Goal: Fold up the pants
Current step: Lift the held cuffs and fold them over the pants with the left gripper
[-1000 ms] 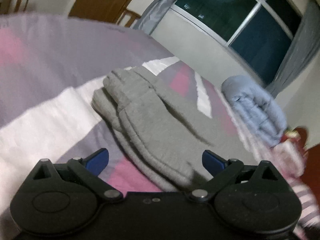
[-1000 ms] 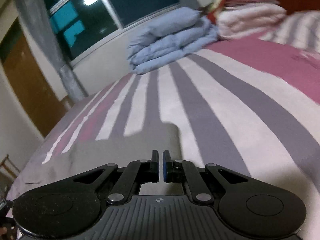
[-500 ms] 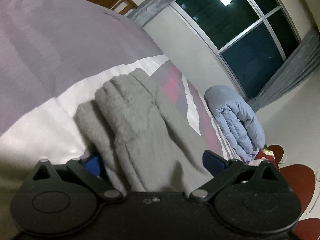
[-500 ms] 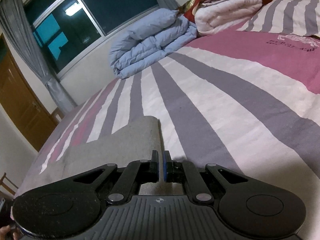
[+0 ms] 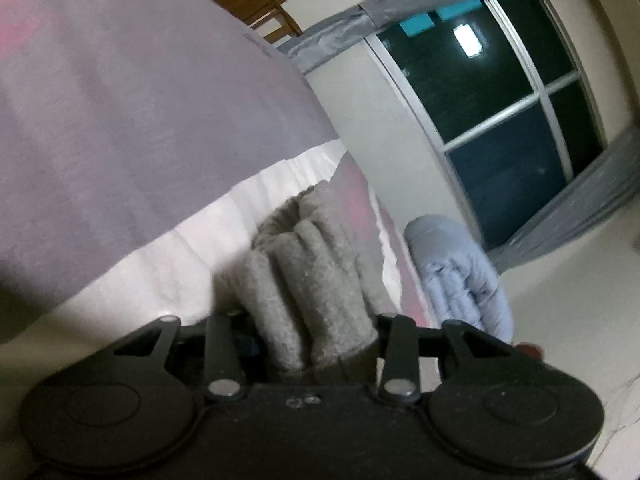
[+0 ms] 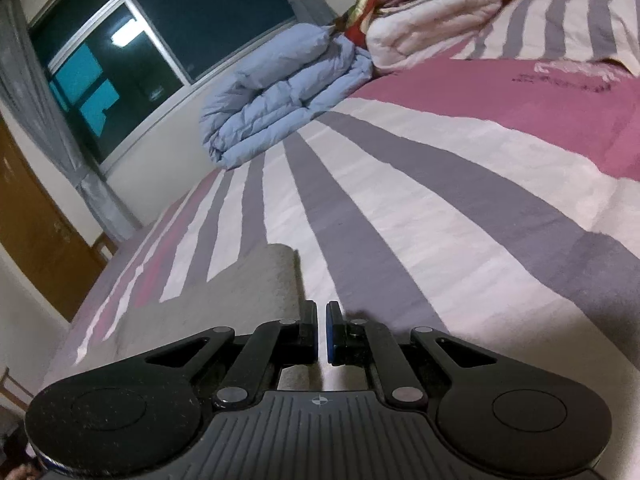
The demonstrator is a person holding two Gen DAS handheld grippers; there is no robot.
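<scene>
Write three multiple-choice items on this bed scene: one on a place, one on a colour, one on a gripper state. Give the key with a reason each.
1. Where does the blue duvet lie?
A. on the floor
B. on the bed below the window
C. on a chair

2. What colour are the pants?
A. grey
B. black
C. red

3. How is the left gripper?
A. wide open, nothing in it
B. out of view
C. closed on bunched pants

Key: B, the duvet rests on the striped cover under the panes; A, the fleece is grey; C, folds sit squeezed between its fingers.
</scene>
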